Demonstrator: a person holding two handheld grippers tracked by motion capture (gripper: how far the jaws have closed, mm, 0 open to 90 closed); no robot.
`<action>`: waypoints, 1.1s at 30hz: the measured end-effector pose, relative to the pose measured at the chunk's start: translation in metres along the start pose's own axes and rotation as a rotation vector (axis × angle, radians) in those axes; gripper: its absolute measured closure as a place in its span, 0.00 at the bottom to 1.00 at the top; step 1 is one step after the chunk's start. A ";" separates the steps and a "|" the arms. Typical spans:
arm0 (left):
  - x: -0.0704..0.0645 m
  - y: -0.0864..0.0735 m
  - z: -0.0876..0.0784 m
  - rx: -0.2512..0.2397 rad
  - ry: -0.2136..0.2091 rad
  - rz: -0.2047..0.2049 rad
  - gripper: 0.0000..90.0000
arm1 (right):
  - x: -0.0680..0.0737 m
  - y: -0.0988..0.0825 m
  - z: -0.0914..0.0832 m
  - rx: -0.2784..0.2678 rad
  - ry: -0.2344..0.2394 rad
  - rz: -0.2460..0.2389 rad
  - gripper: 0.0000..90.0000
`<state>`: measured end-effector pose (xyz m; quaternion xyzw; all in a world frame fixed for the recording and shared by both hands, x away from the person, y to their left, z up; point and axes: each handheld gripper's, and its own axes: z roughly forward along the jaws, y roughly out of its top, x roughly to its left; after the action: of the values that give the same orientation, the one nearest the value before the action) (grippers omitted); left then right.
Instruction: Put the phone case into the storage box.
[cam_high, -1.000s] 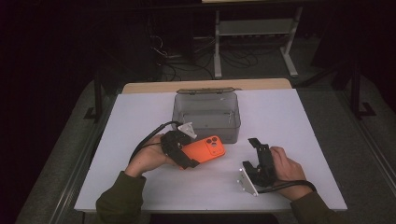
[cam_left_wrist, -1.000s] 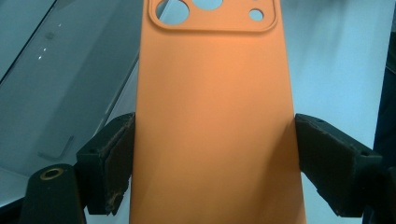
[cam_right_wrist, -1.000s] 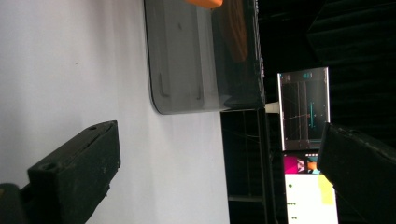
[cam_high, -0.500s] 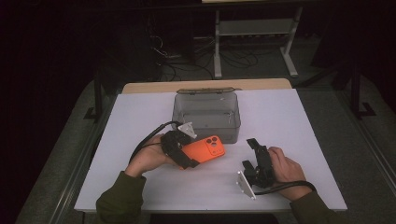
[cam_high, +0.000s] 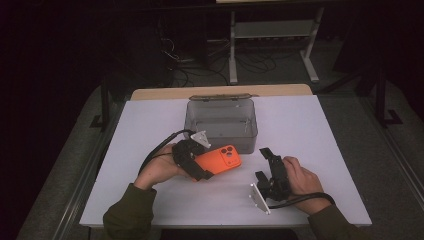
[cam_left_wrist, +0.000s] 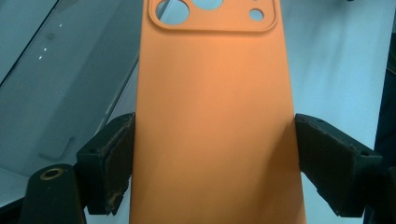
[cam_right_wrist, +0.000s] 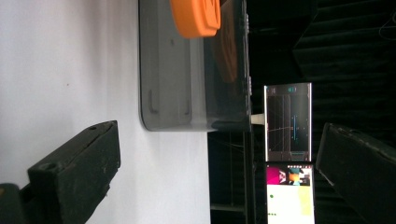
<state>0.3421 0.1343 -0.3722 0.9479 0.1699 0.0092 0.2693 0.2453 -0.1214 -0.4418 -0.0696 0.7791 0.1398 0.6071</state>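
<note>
An orange phone case (cam_high: 220, 160) with a camera cut-out is held just above the white table (cam_high: 310, 130), in front of a grey see-through box (cam_high: 221, 120). My left gripper (cam_high: 200, 162) is shut on it. In the left gripper view both pads press the long sides of the case (cam_left_wrist: 215, 116). My right gripper (cam_high: 263, 165) lies on its side at the right, a little to the right of the case, and it is open with nothing between its jaws. In the right gripper view (cam_right_wrist: 217, 172) the box (cam_right_wrist: 173, 93) and the case's end (cam_right_wrist: 196, 16) lie ahead.
The box stands at the table's back middle, near a wooden strip (cam_high: 220, 92) along the far edge. Behind the table are a metal desk frame (cam_high: 270, 30) and floor cables. Two lit screens (cam_right_wrist: 287, 121) show in the right gripper view.
</note>
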 end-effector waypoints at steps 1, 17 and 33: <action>0.000 0.000 0.000 0.001 0.000 0.001 0.18 | -0.001 0.001 0.001 -0.001 -0.003 -0.004 0.00; -0.001 0.000 -0.001 -0.001 0.001 -0.001 0.18 | -0.001 0.019 0.010 -0.044 -0.004 -0.026 0.00; -0.001 0.001 -0.002 -0.001 -0.002 0.001 0.18 | -0.002 0.032 0.015 -0.079 -0.018 -0.035 0.00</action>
<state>0.3410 0.1343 -0.3706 0.9479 0.1693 0.0085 0.2699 0.2507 -0.0870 -0.4388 -0.1059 0.7660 0.1604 0.6134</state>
